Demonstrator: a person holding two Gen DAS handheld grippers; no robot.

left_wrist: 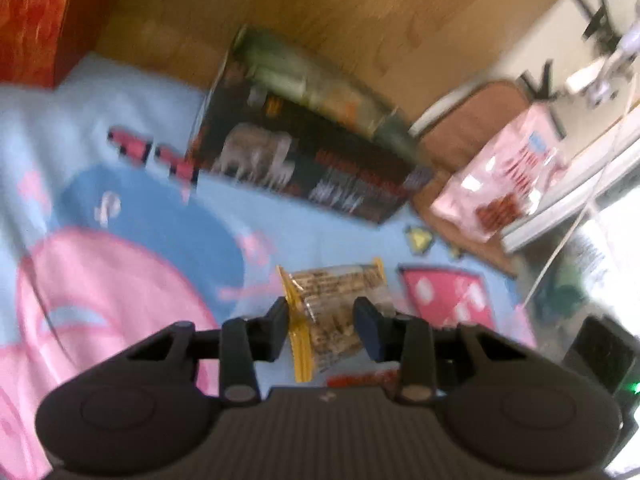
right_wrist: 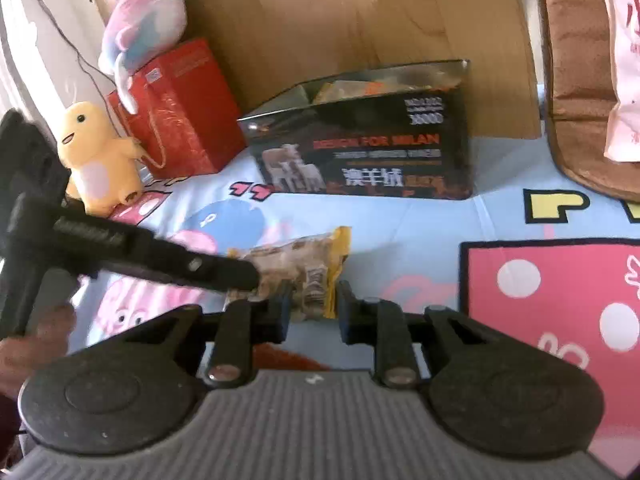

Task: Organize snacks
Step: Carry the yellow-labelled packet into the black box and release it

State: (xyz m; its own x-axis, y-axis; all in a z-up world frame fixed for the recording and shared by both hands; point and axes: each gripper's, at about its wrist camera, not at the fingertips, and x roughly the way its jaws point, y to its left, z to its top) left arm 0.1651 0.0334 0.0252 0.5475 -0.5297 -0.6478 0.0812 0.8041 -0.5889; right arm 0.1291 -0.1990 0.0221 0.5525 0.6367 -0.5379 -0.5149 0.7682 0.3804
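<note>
A clear snack packet (left_wrist: 336,284) with yellow ends, full of brown pieces, lies on a light-blue cartoon sheet (right_wrist: 420,216). In the left wrist view my left gripper (left_wrist: 324,324) is shut on its near part, one pad on each side. In the right wrist view the same packet (right_wrist: 296,256) lies just ahead. The left gripper (right_wrist: 244,276) reaches in from the left onto its left end. My right gripper (right_wrist: 314,308) is narrowed on the packet's yellow right end, pads against it.
A black box (right_wrist: 360,152) with an open top stands behind the packet, against a cardboard sheet (right_wrist: 360,20). A red box (right_wrist: 180,108) and a yellow plush toy (right_wrist: 96,160) sit at the back left. A pink snack bag (left_wrist: 504,184) leans on a brown cushion (right_wrist: 576,80) at the right.
</note>
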